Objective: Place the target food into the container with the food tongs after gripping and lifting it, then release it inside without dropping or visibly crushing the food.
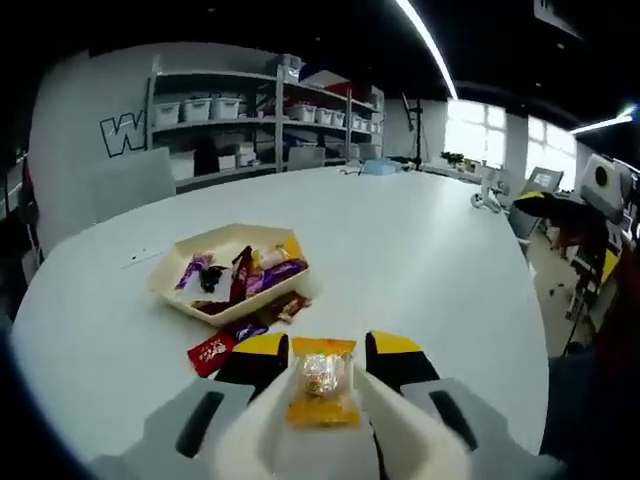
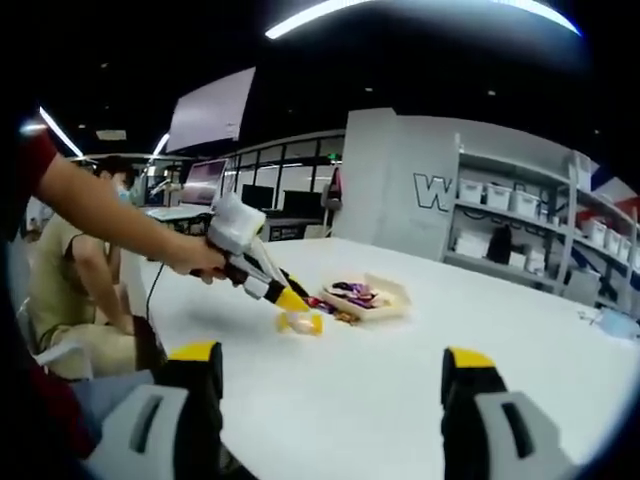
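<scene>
A yellow-wrapped snack packet point(image 1: 322, 381) is seen pinched between the white tong blades carried by the left gripper point(image 1: 323, 385), and it is held clear of the white counter point(image 1: 420, 260); in the right gripper view the same packet point(image 2: 300, 322) is shown hanging at the tip of the left gripper point(image 2: 293, 305), just above the counter surface. The cream tray point(image 1: 172, 282), already loaded with purple and red wrapped sweets, is found ahead of the packet and off to the left along the gripper's line of sight, near but not beneath it. A red packet point(image 1: 210, 352) and a few other wrappers are left lying on the counter just in front of the tray's near wall, between tray and tongs. The packet's long side is held roughly in line with the tong blades. The carry is judged to call for a forward-and-left travel over that near wall before anything is let go. The right gripper point(image 2: 330, 385) is held wide apart and empty, well back from the tray, so the left is clearly the nearer.
</scene>
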The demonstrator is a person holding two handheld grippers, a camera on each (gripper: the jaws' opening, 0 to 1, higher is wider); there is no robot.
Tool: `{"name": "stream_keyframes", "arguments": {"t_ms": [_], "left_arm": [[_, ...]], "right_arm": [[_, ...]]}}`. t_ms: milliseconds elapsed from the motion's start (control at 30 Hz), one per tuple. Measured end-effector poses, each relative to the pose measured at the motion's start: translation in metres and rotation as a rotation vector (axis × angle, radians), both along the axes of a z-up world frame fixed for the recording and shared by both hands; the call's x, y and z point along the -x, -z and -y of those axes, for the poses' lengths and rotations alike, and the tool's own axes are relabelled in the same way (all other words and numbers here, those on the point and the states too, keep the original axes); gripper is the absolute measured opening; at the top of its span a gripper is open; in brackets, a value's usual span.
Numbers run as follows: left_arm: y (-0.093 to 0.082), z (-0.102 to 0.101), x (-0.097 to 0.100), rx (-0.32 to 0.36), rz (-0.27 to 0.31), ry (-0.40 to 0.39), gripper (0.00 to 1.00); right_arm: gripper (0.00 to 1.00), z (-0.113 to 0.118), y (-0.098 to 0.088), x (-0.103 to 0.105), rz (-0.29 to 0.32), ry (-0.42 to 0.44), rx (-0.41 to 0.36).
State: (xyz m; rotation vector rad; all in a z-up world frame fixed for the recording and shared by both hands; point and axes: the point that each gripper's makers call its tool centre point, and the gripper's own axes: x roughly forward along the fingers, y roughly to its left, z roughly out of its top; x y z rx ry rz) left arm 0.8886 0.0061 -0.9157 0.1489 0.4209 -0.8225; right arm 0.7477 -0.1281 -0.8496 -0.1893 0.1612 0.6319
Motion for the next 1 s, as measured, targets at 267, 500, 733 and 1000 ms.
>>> {"name": "stream_keyframes", "arguments": {"t_ms": [267,500,733,1000], "left_arm": [[0.009,0.010,-0.007,-0.022,-0.008,0.012,0.30],[0.012,0.012,-0.009,-0.032,-0.016,0.027,0.30],[0.016,0.013,-0.017,-0.027,-0.031,0.024,0.28],[0.016,0.012,-0.021,-0.001,-0.051,0.019,0.23]], "right_arm": [[0.89,0.002,0.006,-0.001,-0.010,0.003,0.001],[0.89,0.006,0.010,-0.003,-0.020,0.010,0.004],[0.89,0.003,0.014,-0.003,-0.025,0.003,0.005],[0.89,0.002,0.021,-0.005,-0.039,0.004,0.005]]}}
